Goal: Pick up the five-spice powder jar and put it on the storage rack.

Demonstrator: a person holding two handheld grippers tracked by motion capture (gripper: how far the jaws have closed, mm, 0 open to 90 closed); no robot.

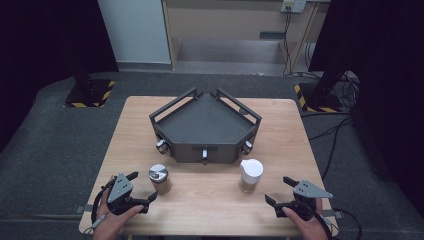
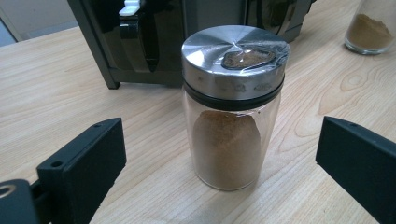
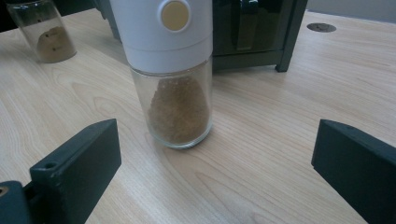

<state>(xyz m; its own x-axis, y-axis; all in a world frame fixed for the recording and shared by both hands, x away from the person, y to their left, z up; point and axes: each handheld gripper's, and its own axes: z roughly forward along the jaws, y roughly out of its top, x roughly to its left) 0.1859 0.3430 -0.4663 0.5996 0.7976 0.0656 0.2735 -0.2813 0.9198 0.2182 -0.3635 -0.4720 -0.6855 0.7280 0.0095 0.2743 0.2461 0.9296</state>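
No readable writing on either jar. Steel-lid jar (image 1: 160,178) lower left of centre, just beyond spread left gripper (image 1: 140,187). White-cap jar (image 1: 250,175) lower right, beyond spread right gripper (image 1: 280,191).

Light wooden table (image 1: 135,120) with rounded corners stands on dark grey carpet (image 1: 45,150). Beyond it a white panel (image 1: 135,30) and a beige wall (image 1: 225,20) with a socket (image 1: 293,5), cables (image 1: 290,40) hanging below. Two black stand bases with yellow-black hazard stripes (image 1: 89,93) (image 1: 320,97) flank the far corners; dark curtains (image 1: 35,40) close both sides.
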